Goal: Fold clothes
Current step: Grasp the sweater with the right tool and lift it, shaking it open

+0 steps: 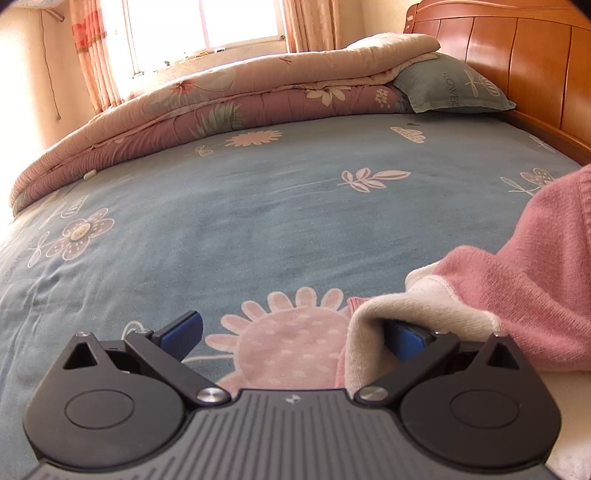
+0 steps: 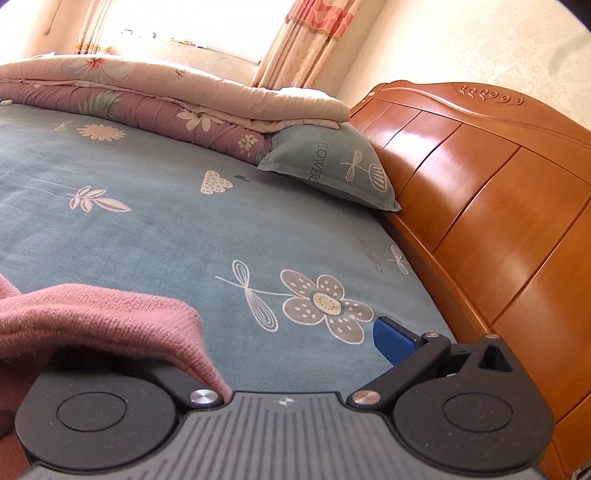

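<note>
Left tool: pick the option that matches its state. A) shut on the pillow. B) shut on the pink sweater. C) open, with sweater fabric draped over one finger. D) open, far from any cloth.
C: the left tool stands wide open on the bed, and the sweater hangs over its right-side finger only.

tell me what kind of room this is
Almost certainly a home bedroom. The work surface is a bed with a blue flowered sheet, backed by a wooden headboard. A folded quilt and a pillow lie along the far side, below a curtained window.
</note>
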The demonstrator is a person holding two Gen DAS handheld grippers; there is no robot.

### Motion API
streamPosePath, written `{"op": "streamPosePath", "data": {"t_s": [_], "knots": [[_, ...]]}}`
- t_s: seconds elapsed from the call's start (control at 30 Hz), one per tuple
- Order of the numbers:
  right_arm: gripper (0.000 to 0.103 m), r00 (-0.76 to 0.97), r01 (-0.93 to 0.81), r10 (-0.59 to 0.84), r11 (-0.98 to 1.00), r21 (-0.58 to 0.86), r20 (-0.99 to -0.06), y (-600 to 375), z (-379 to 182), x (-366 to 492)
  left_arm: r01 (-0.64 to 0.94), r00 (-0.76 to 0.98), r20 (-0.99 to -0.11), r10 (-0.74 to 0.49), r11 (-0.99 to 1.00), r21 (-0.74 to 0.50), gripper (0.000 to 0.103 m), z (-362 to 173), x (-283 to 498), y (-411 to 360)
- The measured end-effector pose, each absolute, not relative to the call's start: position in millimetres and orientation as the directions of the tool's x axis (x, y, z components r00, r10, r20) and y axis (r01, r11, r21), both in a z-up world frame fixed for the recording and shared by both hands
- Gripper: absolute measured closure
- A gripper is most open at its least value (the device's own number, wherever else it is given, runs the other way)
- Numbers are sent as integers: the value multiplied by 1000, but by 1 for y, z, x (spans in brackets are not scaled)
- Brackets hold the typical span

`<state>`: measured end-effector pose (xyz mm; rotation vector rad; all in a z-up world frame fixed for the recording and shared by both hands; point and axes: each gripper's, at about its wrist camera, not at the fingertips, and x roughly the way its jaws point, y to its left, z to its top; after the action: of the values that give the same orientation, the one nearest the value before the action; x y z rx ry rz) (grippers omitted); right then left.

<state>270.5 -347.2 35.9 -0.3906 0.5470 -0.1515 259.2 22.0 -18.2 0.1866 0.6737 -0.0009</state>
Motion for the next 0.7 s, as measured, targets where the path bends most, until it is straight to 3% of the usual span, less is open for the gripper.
{"op": "streamPosePath", "data": {"t_s": [0.33, 0.5, 0.57, 0.7], "knots": [[0, 832, 34, -271, 895, -444, -484, -349, 33, 370, -9, 801, -576, 164, 965, 263, 0, -12, 358, 31], [0, 745, -45, -283, 882, -468, -605, -342, -10, 434, -10, 759, -616, 213, 949, 316, 2, -30, 412, 24], [0, 705, -84, -282, 878, -472, -650, -338, -30, 441, 11, 713, -673, 195, 957, 289, 2, -42, 425, 25], [0, 701, -121, -237, 890, -440, -672, -340, -38, 425, 31, 711, -689, 142, 972, 232, 2, -46, 410, 31]]}}
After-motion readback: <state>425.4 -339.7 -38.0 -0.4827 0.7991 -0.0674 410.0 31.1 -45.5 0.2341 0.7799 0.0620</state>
